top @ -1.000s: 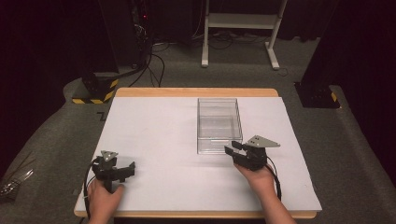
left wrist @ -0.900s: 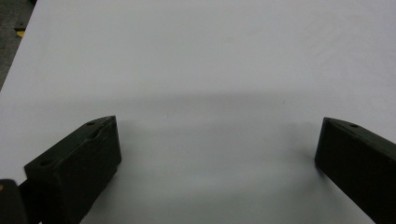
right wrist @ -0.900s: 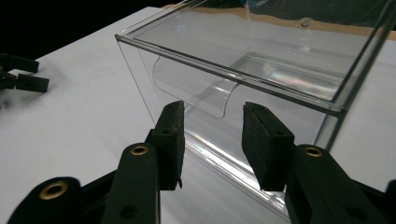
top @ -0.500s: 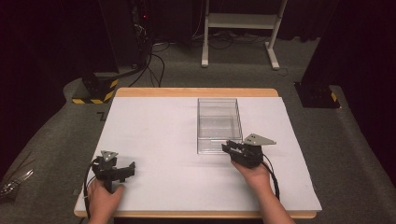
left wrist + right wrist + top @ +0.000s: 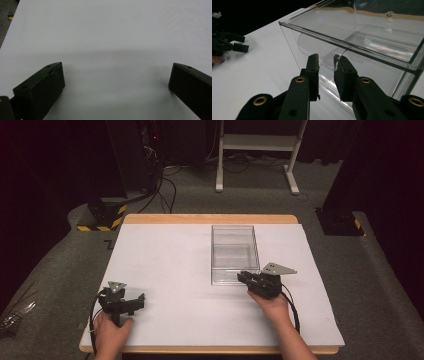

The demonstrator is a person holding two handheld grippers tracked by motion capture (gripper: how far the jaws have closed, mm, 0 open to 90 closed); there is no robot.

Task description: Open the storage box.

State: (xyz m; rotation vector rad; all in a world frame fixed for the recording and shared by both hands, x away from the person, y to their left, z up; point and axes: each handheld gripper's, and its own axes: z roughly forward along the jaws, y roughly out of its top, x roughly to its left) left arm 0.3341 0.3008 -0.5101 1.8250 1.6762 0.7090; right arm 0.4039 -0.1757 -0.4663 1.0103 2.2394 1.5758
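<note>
A clear plastic box [image 5: 234,252] stands right of centre on the white sheet [image 5: 165,270], and its near end carries a curved clear handle [image 5: 329,60]. My right gripper [image 5: 243,278] is at that near end, pointing left. In the right gripper view the right gripper [image 5: 327,63] has its jaws a narrow gap apart. The handle's lip lies between them, close to the right-hand pad [image 5: 343,72]. My left gripper [image 5: 135,301] rests near the sheet's front left. In its own view the left gripper [image 5: 116,75] is wide open over bare white surface.
The wooden table edge [image 5: 210,218] borders the sheet at the back. On the floor beyond are a white stand [image 5: 260,150], cables, a yellow-and-black striped base [image 5: 100,222] and a dark base [image 5: 340,222]. Shiny wrapping [image 5: 15,315] lies on the floor at the left.
My right gripper has shifted left and slightly forward, up to the near end of the clear box. The left gripper has stayed put.
</note>
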